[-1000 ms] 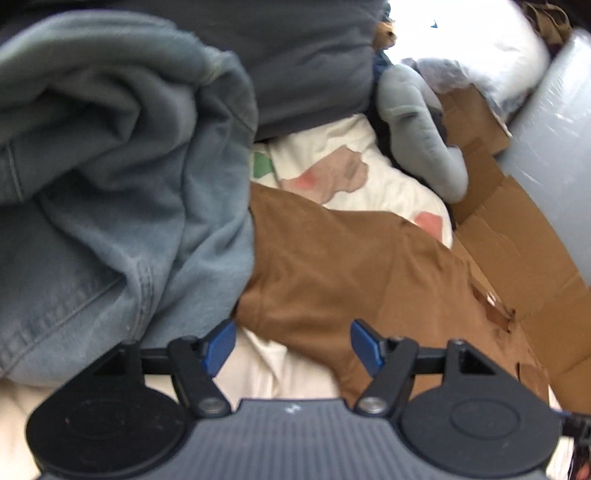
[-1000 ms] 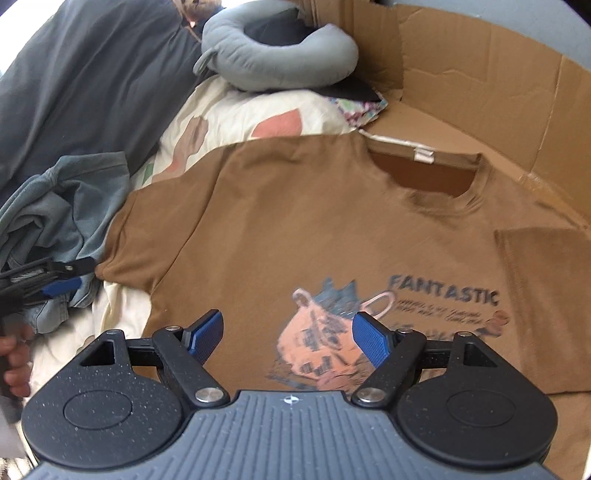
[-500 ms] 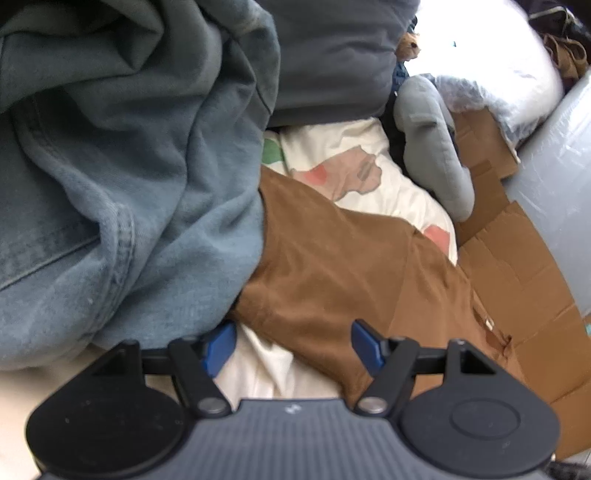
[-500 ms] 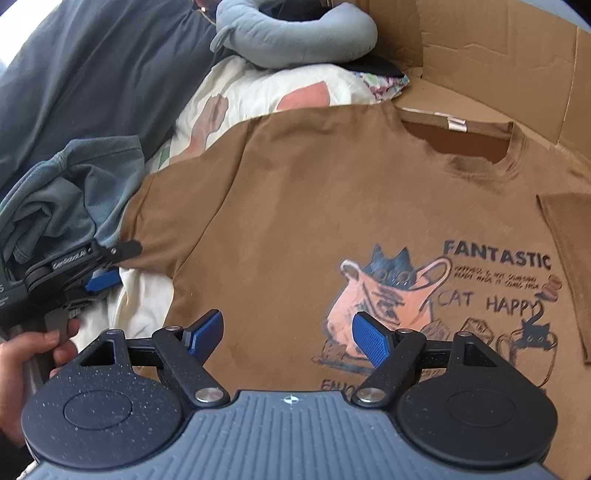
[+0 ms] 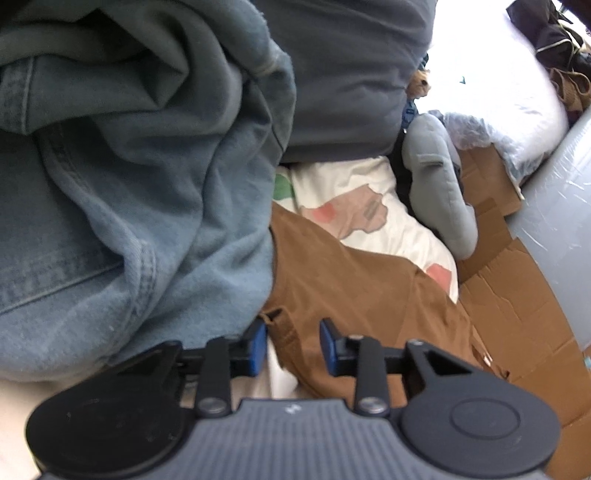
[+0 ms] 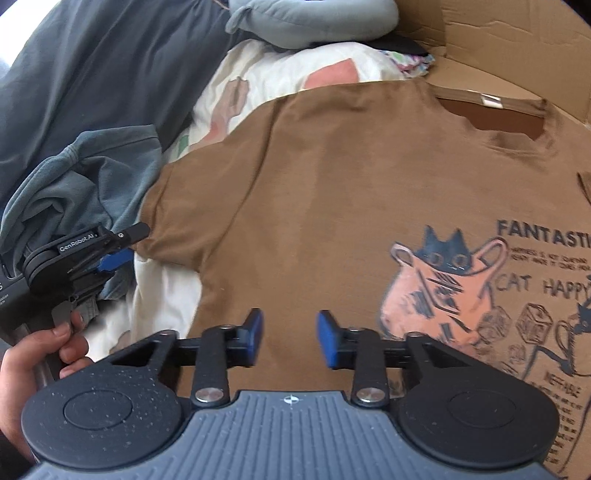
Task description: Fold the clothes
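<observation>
A brown T-shirt (image 6: 332, 192) with a cat print lies flat, front up, on the bed. Its left sleeve (image 5: 295, 280) reaches my left gripper (image 5: 291, 343), and the sleeve hem lies in the gap between the half-narrowed blue fingers, not pinched. In the right wrist view that left gripper (image 6: 110, 251) sits at the sleeve end, held by a hand (image 6: 37, 354). My right gripper (image 6: 290, 341) hovers over the shirt's lower left body, with its fingers half narrowed and nothing between them.
Crumpled blue jeans (image 5: 129, 206) press against the sleeve on the left. Behind them lie a dark grey garment (image 6: 92, 74), a grey neck pillow (image 6: 314, 18) and a printed white sheet (image 5: 351, 206). Cardboard (image 6: 498, 48) borders the far and right sides.
Both grippers' fingers have narrowed to about half their earlier gap. The left gripper moved forward onto the sleeve hem. The right gripper shifted left along the shirt.
</observation>
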The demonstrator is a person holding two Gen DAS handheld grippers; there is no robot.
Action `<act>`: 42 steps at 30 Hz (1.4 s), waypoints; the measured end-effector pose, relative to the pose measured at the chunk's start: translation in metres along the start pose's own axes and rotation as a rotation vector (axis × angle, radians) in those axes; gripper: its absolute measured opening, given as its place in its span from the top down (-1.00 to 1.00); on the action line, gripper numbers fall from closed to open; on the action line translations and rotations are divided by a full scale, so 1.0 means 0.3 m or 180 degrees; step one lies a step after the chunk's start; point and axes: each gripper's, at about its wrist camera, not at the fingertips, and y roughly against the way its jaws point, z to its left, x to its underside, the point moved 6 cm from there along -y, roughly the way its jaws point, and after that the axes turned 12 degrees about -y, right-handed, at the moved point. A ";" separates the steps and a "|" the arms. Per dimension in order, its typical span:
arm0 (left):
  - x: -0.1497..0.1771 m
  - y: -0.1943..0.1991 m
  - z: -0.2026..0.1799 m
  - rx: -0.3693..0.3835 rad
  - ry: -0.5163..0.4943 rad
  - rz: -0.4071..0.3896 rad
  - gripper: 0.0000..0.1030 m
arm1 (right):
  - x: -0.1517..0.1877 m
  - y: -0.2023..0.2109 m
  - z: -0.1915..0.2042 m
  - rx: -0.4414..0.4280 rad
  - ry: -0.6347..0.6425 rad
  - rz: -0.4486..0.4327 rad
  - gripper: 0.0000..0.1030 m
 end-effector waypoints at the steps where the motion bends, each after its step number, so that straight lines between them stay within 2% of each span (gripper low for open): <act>1: -0.002 0.003 0.002 -0.0016 -0.0005 -0.0005 0.43 | -0.002 -0.005 0.010 -0.0027 -0.0003 -0.0005 0.42; 4: -0.010 0.011 0.006 -0.0077 -0.0041 -0.0016 0.75 | -0.006 -0.031 0.032 -0.0084 -0.0052 -0.0001 0.43; 7: -0.018 0.017 -0.003 -0.0053 -0.0149 -0.0015 0.84 | -0.010 -0.057 0.053 -0.0138 -0.0105 0.0007 0.45; 9: -0.026 0.027 -0.014 -0.0040 -0.0205 -0.0039 0.86 | -0.013 -0.075 0.067 -0.0175 -0.0141 0.0011 0.46; 13: -0.050 0.046 -0.045 0.0038 -0.0279 -0.0097 0.86 | -0.019 -0.110 0.095 -0.0247 -0.0213 0.0021 0.64; 14: -0.057 0.051 -0.053 0.0063 -0.0294 -0.0112 0.86 | -0.021 -0.119 0.102 -0.0265 -0.0231 0.0024 0.71; 15: -0.065 0.054 -0.063 0.0090 -0.0328 -0.0125 0.86 | -0.022 -0.128 0.107 -0.0291 -0.0262 0.0029 0.86; 19: -0.089 0.062 -0.095 0.0245 -0.0469 -0.0140 0.87 | -0.028 -0.165 0.125 -0.0400 -0.0433 0.0058 0.88; 21: -0.097 0.064 -0.107 0.0319 -0.0504 -0.0146 0.87 | -0.029 -0.182 0.131 -0.0439 -0.0521 0.0072 0.95; 29: -0.106 0.078 -0.167 0.0638 -0.0617 -0.0108 0.90 | -0.018 -0.273 0.159 -0.0480 -0.0657 0.0198 0.95; 42: -0.036 0.073 -0.255 0.1068 -0.0722 0.0093 0.92 | 0.009 -0.336 0.167 -0.0468 -0.0636 0.0239 1.00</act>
